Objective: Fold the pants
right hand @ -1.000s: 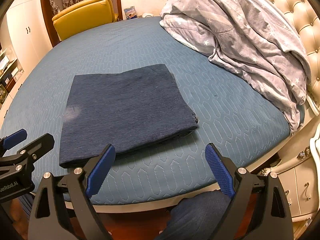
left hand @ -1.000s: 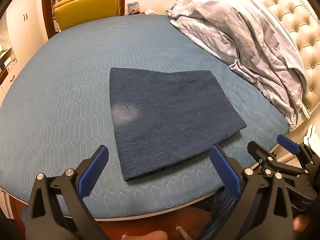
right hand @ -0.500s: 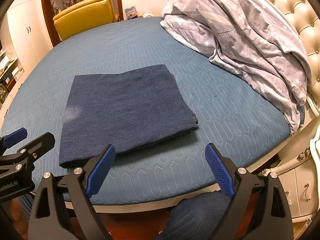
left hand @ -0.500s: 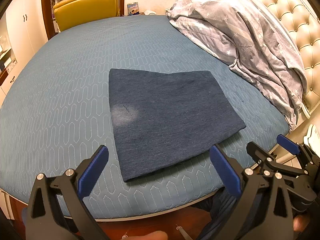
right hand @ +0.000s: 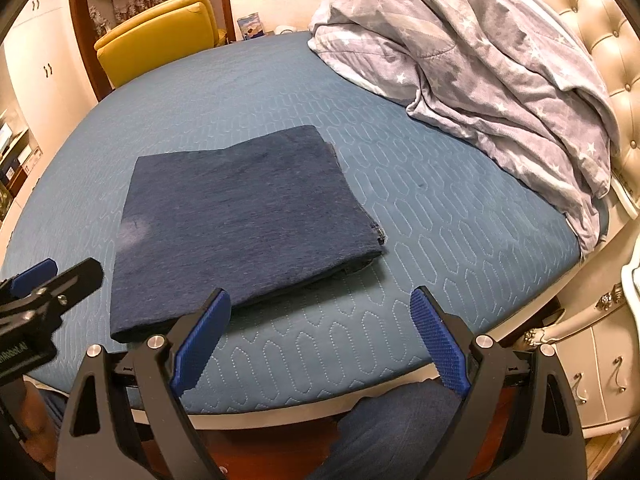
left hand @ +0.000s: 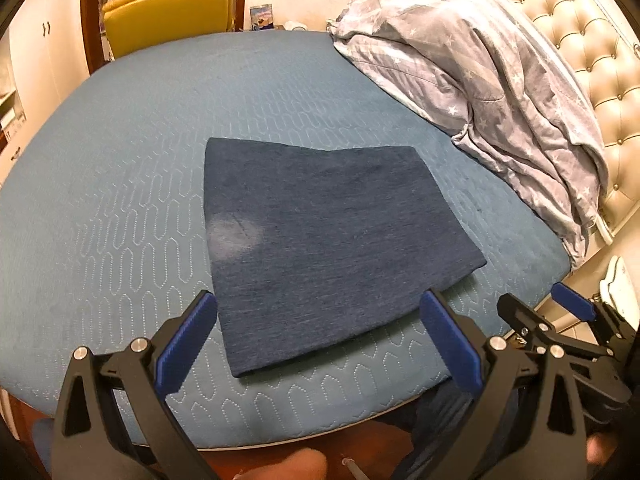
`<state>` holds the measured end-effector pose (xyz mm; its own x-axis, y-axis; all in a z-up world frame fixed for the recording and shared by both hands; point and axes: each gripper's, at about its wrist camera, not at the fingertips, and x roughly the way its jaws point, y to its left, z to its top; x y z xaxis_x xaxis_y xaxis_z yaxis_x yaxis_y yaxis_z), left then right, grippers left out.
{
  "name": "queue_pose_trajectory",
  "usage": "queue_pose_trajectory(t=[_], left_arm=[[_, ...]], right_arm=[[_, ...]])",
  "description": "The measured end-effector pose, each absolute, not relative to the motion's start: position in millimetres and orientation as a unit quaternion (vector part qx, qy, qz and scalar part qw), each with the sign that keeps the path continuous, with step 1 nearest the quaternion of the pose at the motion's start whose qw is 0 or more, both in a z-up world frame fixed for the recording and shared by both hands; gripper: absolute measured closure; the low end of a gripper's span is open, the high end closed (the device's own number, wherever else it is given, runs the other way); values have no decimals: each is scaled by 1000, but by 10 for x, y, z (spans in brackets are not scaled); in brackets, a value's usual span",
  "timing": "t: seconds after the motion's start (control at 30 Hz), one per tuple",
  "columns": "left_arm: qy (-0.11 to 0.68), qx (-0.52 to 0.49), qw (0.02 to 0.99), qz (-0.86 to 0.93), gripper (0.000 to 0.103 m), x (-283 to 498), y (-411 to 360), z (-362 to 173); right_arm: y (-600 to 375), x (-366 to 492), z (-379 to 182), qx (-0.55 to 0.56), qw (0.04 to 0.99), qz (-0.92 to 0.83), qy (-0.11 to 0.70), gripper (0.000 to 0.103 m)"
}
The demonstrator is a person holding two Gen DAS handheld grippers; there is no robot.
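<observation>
A blue quilted bed (left hand: 120,208) carries the folded pants (left hand: 320,240) near its front edge. Both grippers, left gripper (left hand: 316,344) and right gripper (right hand: 320,336), hover spread and empty just short of the near hem; the left sits squarer to it.

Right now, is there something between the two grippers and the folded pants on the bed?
Nothing visible is in the way. The left gripper and the right gripper are both open and held short of the bed's near edge. Only bare blue mattress cover lies between them and the pants. The grey duvet is off to the right.
</observation>
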<state>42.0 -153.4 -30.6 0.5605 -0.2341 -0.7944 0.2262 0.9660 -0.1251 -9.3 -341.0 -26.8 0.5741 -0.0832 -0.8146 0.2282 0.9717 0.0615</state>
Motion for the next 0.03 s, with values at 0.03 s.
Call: queue_pose_trajectory(t=[0.03], left_arm=[[452,-10,882,-132,2,438,-1502,-321]], right_arm=[[-3426,-82,-282,81,883,-88,453,15]])
